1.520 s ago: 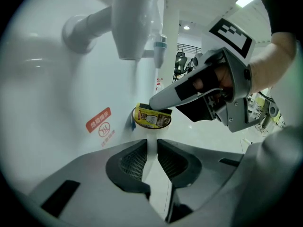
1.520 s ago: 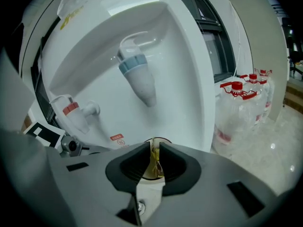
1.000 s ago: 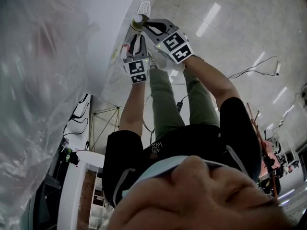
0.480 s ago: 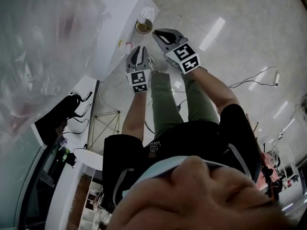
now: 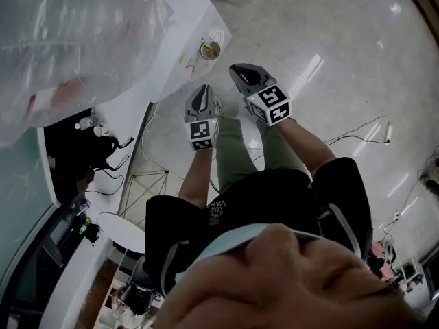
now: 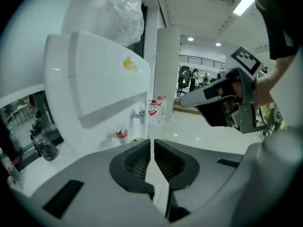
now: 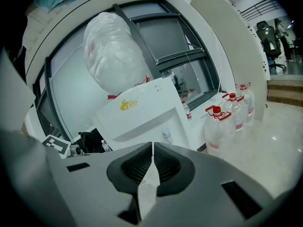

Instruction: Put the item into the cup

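Observation:
A small cup (image 5: 210, 49) with something yellowish-brown inside stands at the front of the white water dispenser (image 5: 180, 43), by its drip grille. Both grippers hang in the air below it, apart from it. My left gripper (image 5: 199, 100) is nearer the dispenser's edge; its jaws are closing to a thin slit with nothing between them. My right gripper (image 5: 240, 72) has its jaws together, and only a pale sliver shows in the gap behind them. In the left gripper view the dispenser's red tap (image 6: 122, 134) sits just beyond my left gripper (image 6: 151, 148). The right gripper (image 7: 152, 152) faces the dispenser (image 7: 142, 112).
A large clear plastic bag (image 5: 75, 40) lies on top of the dispenser. Water bottles with red caps (image 7: 222, 122) stand on the glossy floor (image 5: 329, 60) beside it. A cable (image 5: 363, 125) runs across the floor. The person's legs (image 5: 233, 156) are below the grippers.
Both grippers have drawn back from the cup, which the right one reached a second ago. The cup stays at the dispenser. The head view has shifted, so the dispenser sits higher in frame.

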The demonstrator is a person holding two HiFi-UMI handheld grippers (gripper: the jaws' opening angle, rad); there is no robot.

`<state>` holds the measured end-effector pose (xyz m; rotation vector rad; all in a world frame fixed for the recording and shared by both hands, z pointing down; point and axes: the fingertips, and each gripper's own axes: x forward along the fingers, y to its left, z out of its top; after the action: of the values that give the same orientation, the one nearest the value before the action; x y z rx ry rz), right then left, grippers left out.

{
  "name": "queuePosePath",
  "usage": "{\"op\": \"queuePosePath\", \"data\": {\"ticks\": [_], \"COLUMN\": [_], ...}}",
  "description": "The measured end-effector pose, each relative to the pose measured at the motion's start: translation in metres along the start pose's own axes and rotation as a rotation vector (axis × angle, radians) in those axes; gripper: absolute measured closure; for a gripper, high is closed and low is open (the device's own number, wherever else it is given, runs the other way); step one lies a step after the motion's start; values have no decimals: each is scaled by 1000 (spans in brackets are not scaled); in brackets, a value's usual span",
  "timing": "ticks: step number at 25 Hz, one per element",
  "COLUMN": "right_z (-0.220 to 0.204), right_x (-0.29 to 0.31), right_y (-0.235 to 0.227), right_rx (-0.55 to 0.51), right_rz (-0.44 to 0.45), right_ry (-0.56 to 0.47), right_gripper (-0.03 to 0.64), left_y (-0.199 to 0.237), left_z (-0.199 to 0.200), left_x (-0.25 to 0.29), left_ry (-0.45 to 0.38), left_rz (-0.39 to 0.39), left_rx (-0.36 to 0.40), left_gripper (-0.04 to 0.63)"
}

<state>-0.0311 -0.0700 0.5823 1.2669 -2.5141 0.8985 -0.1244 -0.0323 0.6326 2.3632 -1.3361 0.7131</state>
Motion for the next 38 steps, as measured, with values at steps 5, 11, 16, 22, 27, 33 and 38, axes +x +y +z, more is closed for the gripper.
{"op": "queuePosePath", "data": {"ticks": [5, 11, 16, 22, 27, 33, 38], "right_z": [19, 46, 62, 85, 96, 107, 108], "right_x": [-30, -61, -80, -107, -125, -146, -158], "right_y": [18, 41, 59, 73, 81, 95, 100], "right_rx": [4, 0, -29, -91, -137, -200, -217], "right_rz": [-1, 27, 58, 98, 108, 117, 122], "right_ry": [-19, -46, -57, -60, -63, -76, -85], "right_gripper": [572, 572, 572, 572, 572, 572, 572], "left_y": [-13, -21, -24, -33, -43, -45, -46], "left_z": [28, 71, 99, 128, 159, 176, 182], "left_x": [-34, -71, -96, -120, -144, -178, -204], "left_ry": [-26, -89, -131, -184, -253, -291, -328], "left_rz": [-1, 29, 44, 80, 83, 97, 108], "left_rx": [-6, 3, 24, 31, -1, 55, 79], "left_gripper": [566, 569, 571, 571, 571, 571, 571]}}
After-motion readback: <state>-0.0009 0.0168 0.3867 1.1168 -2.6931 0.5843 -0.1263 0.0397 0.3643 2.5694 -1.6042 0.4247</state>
